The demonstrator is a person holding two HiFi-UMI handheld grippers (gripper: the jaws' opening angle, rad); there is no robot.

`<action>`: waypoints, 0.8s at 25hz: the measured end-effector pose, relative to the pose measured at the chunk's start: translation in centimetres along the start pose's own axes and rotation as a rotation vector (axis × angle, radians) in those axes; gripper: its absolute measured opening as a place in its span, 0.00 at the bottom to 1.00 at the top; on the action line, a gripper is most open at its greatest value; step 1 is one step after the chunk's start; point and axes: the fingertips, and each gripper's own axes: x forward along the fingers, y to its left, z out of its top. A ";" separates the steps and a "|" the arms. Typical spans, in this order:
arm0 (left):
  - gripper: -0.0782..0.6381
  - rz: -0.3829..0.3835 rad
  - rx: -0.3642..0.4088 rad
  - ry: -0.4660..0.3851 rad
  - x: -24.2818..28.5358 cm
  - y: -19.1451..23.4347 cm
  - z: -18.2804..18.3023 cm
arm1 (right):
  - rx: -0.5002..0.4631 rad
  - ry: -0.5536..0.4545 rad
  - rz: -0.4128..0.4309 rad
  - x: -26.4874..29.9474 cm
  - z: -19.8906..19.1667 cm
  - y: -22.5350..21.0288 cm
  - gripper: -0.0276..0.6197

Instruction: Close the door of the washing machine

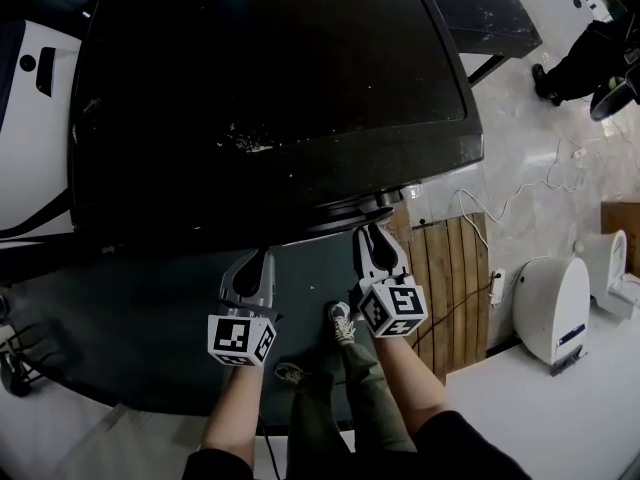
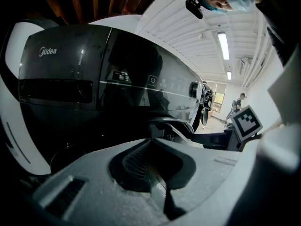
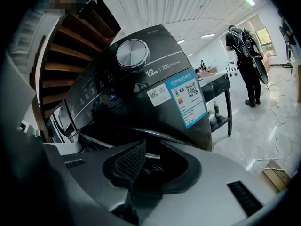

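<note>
- Pale glossy floor point(image 1: 530, 168), crossed by loose white cables, lies around a dark front-loading washing machine point(image 1: 270, 98), which is seen from steeply above.
- The machine's black top fills most of the head view. A silver dial point(image 3: 132, 53) and a blue-edged label point(image 3: 188, 98) sit on its casing.
- The round door point(image 1: 372, 204) is at the machine's front and stands slightly out from the body. Its chrome rim shows just ahead of the right tool.
- The left tool point(image 1: 257, 258) points at the machine's front, to the left of the door. Its jaws are clenched together with nothing between them.
- The right tool point(image 1: 377, 231) points at the door's edge with its jaws parted. The chrome rim shows in the gap, but it is unclear whether the pads touch it.
- A wooden slatted panel point(image 1: 450, 278) lies on the floor to the right, and a rounded white appliance point(image 1: 555, 308) sits beyond it.
- A person in dark clothes point(image 3: 247, 65) stands well away, beside a dark bench point(image 3: 217, 84).
</note>
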 end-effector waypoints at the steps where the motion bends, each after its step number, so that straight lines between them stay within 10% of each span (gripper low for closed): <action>1: 0.12 -0.007 -0.002 0.001 0.1 0.0 -0.1 | 0.000 -0.002 0.002 0.1 0.0 0.0 0.17; 20: 0.12 -0.048 -0.012 0.016 1.4 -0.3 -0.8 | -0.028 -0.014 0.005 0.9 0.1 -0.1 0.15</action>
